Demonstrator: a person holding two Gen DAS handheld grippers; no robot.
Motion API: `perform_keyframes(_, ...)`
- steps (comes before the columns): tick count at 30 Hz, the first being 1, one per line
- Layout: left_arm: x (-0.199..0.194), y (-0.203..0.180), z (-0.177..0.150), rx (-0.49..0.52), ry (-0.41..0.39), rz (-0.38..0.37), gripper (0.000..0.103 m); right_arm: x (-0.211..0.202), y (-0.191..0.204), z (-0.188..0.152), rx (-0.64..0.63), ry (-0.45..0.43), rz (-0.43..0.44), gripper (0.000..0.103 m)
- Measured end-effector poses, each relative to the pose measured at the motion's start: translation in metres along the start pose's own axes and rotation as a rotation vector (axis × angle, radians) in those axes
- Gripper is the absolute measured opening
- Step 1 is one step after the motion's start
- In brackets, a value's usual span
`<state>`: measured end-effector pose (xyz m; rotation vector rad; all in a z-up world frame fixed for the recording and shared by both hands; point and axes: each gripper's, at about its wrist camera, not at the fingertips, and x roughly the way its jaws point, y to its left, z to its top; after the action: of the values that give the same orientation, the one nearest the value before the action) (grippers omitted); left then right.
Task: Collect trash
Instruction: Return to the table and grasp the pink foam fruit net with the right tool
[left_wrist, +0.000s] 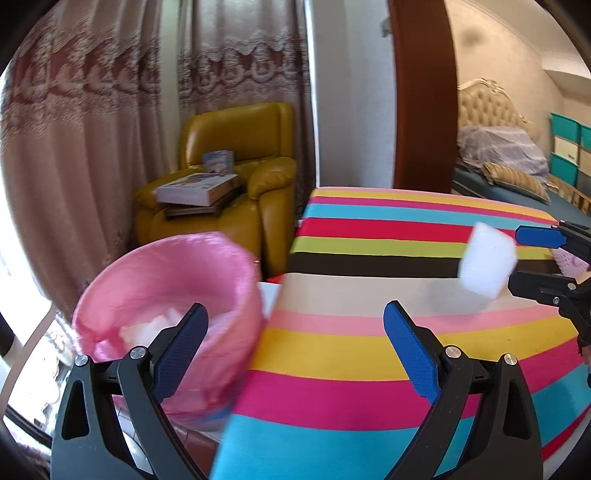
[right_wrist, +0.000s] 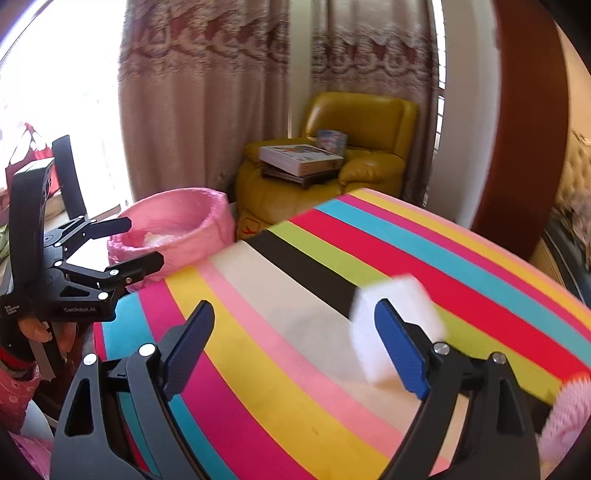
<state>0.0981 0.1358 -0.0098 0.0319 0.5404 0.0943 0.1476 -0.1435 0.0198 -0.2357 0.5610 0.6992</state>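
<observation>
Striped table (right_wrist: 295, 369), foam block (right_wrist: 395, 295) mid-surface

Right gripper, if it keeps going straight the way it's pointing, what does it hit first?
Probably the striped tabletop: the open right gripper points down across it. The white foam block sits off-line by one finger; depth is unclear.

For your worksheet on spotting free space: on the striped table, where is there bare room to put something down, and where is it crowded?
The rainbow-striped tablecloth lies bare between the white foam block and the edge beside the pink-lined trash bin, and again on the far stripes toward the yellow leather armchair. It is crowded at the block, beside the open right gripper, and near the open left gripper at the bin.
</observation>
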Motion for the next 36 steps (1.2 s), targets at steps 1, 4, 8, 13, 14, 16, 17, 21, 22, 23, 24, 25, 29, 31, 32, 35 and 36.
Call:
perform_keyframes(1, 0.001, -0.007, 0.000, 0.006, 0.001, -0.009, 0.090, -0.006, -0.007, -0.006, 0.014, 0.000, -0.015, 0.086)
perform_keyframes(4, 0.006, -0.026, -0.001, 0.015, 0.009, -0.035, 0.090, -0.019, -0.024, -0.020, 0.044, -0.004, -0.053, 0.086)
perform_keyframes(8, 0.013, -0.048, -0.007, 0.023, 0.031, -0.066, 0.090, -0.038, -0.041, -0.037, 0.094, -0.011, -0.100, 0.086)
perform_keyframes(13, 0.024, -0.078, -0.014, 0.052, 0.050, -0.093, 0.090, -0.062, -0.068, -0.062, 0.160, -0.008, -0.185, 0.087)
perform_keyframes(14, 0.027, -0.084, -0.017, 0.057, 0.055, -0.096, 0.090, -0.066, -0.074, -0.067, 0.176, -0.006, -0.198, 0.087)
perform_keyframes(16, 0.030, -0.095, -0.019, 0.101, 0.054, -0.062, 0.090, -0.078, -0.088, -0.078, 0.214, -0.010, -0.232, 0.087)
perform_keyframes(17, 0.030, -0.098, -0.019, 0.117, 0.046, -0.049, 0.090, -0.083, -0.095, -0.082, 0.229, -0.013, -0.248, 0.087)
perform_keyframes(21, 0.036, -0.104, -0.020, 0.149, 0.068, -0.057, 0.090, -0.106, -0.121, -0.100, 0.291, -0.027, -0.341, 0.087)
perform_keyframes(22, 0.038, -0.104, -0.020, 0.152, 0.081, -0.057, 0.090, -0.112, -0.128, -0.105, 0.312, -0.032, -0.368, 0.087)
perform_keyframes(23, 0.040, -0.104, -0.021, 0.158, 0.095, -0.049, 0.090, -0.117, -0.135, -0.110, 0.331, -0.035, -0.392, 0.087)
perform_keyframes(24, 0.042, -0.105, -0.021, 0.163, 0.104, -0.035, 0.090, -0.120, -0.140, -0.114, 0.343, -0.035, -0.408, 0.087)
perform_keyframes(25, 0.042, -0.106, -0.022, 0.171, 0.112, -0.014, 0.090, -0.122, -0.148, -0.119, 0.361, -0.030, -0.431, 0.087)
perform_keyframes(29, 0.041, -0.109, -0.024, 0.196, 0.106, 0.024, 0.090, -0.122, -0.170, -0.131, 0.438, -0.005, -0.477, 0.087)
perform_keyframes(31, 0.039, -0.107, -0.024, 0.189, 0.096, 0.018, 0.090, -0.119, -0.181, -0.133, 0.474, 0.005, -0.490, 0.087)
perform_keyframes(32, 0.039, -0.104, -0.025, 0.179, 0.093, 0.013, 0.090, -0.116, -0.183, -0.132, 0.479, 0.008, -0.496, 0.087)
perform_keyframes(35, 0.038, -0.098, -0.024, 0.144, 0.089, 0.001, 0.090, -0.104, -0.190, -0.125, 0.482, 0.026, -0.520, 0.089)
perform_keyframes(36, 0.038, -0.096, -0.024, 0.134, 0.089, -0.005, 0.090, -0.098, -0.194, -0.122, 0.488, 0.039, -0.532, 0.089)
